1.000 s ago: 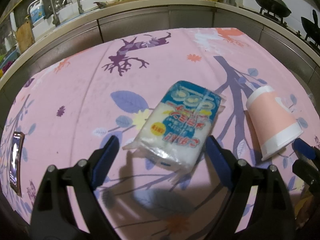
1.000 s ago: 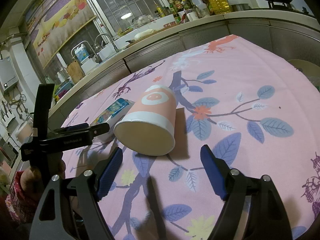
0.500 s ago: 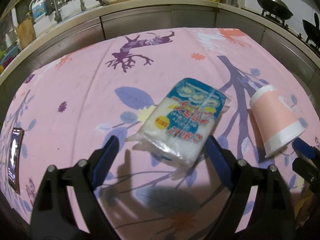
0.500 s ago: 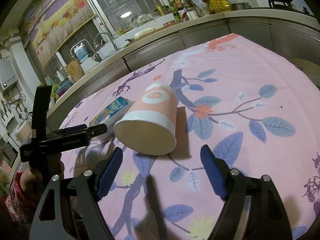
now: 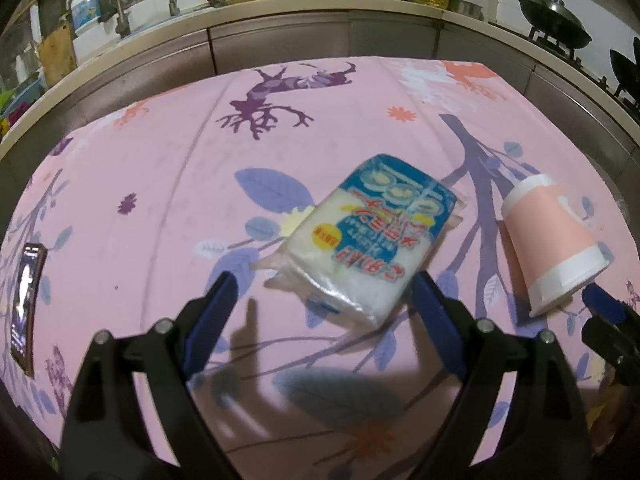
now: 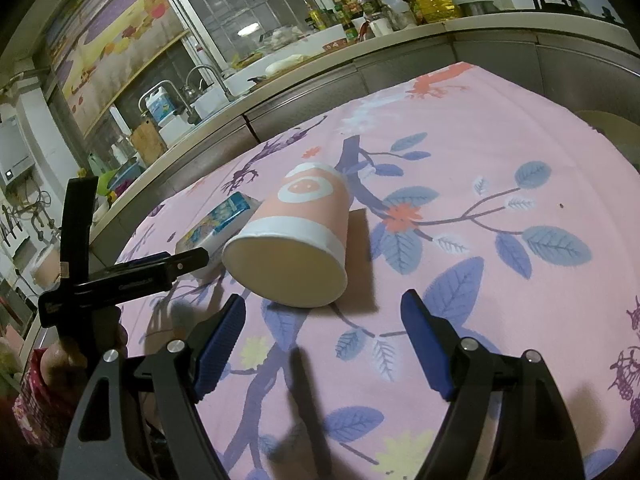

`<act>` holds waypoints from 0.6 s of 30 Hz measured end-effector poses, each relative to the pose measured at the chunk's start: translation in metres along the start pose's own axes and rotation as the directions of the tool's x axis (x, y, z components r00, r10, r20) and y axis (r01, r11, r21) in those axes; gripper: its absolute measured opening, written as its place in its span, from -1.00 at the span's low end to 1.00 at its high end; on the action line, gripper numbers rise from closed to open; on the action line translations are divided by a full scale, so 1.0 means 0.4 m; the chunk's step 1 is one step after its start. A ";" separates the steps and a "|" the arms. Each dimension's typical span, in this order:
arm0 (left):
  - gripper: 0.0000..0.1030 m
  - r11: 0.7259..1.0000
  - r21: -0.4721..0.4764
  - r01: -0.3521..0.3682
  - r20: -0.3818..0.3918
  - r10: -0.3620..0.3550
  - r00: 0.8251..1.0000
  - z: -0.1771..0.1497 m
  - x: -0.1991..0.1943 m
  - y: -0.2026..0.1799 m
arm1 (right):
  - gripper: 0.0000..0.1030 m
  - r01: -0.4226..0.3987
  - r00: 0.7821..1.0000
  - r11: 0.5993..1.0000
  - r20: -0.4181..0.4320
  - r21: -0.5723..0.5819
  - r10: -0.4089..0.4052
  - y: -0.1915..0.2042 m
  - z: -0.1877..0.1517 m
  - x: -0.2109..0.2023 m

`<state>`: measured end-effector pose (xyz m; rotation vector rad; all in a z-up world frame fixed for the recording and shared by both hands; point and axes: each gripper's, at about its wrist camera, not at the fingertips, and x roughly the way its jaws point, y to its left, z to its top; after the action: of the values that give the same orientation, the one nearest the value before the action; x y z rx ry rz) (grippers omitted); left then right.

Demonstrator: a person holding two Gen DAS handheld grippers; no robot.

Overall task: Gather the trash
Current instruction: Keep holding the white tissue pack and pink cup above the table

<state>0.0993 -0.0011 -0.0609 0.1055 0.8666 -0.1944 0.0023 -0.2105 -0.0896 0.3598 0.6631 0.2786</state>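
Left gripper (image 5: 320, 300): jaws wide and opening further. Nothing gripped. The pack (image 5: 372, 236), a soft plastic-wrapped white block with a blue printed label, lies flat on the cloth (image 5: 160, 184) just ahead of the jaws. Its near end sits in the gap between the tips, closer to the right-hand finger (image 5: 436, 316), whose tip is at or almost at the pack's near corner; contact cannot be told. The left-hand finger stands clear of it.

Right gripper (image 6: 322, 312): jaws wide, steady, empty. The cup (image 6: 296, 240), pink paper with white bands, lies on its side on the cloth just ahead of the jaws, open mouth facing the camera, base pointing away. The rim is near the left-hand finger (image 6: 224, 332) but apart from it; the right-hand finger is well clear.

Relations: the pack lies beyond and to the left of the cup in the right wrist view, close beside it; touching or not cannot be told. In the left wrist view the cup is off to the right of the jaws, outside them. The left gripper shows in the right wrist view to the left of the cup, held by a hand (image 6: 60, 360).

Phone (image 5: 26, 304) lies on the cloth well left of the left jaws, near the cloth edge.
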 end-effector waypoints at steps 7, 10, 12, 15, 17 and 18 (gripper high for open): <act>0.82 1.000 -0.006 0.010 0.043 -0.010 0.999 0.001 -0.022 0.006 | 0.49 -0.002 1.000 1.000 -0.002 0.005 0.002 -0.007 0.004 0.003; 0.82 1.000 -0.013 0.007 0.026 -0.007 1.000 -0.003 -0.018 0.010 | 0.49 -0.004 1.000 1.000 -0.001 0.002 0.004 -0.014 0.009 0.002; 0.82 0.999 -0.031 0.017 0.023 -0.016 1.000 -0.007 -0.013 0.021 | 0.49 -0.003 1.000 1.000 0.000 0.002 0.003 -0.015 0.009 0.001; 0.82 0.994 -0.083 0.068 -0.005 -0.069 0.998 -0.013 -0.003 0.042 | 0.49 -0.004 1.000 1.000 -0.001 0.004 0.004 -0.020 0.010 0.001; 0.82 0.990 -0.095 0.100 -0.058 -0.106 0.993 -0.018 0.013 0.046 | 0.49 -0.005 1.000 1.000 -0.003 0.007 0.005 -0.023 0.013 0.003; 0.82 0.990 -0.095 0.104 -0.073 -0.111 0.991 -0.020 0.017 0.046 | 0.49 -0.006 1.000 1.000 -0.004 0.006 0.006 -0.024 0.014 0.003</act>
<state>0.1016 0.0172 -0.0708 -0.0187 0.9590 -0.2526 0.0082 -0.2199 -0.0902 0.3667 0.6673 0.2833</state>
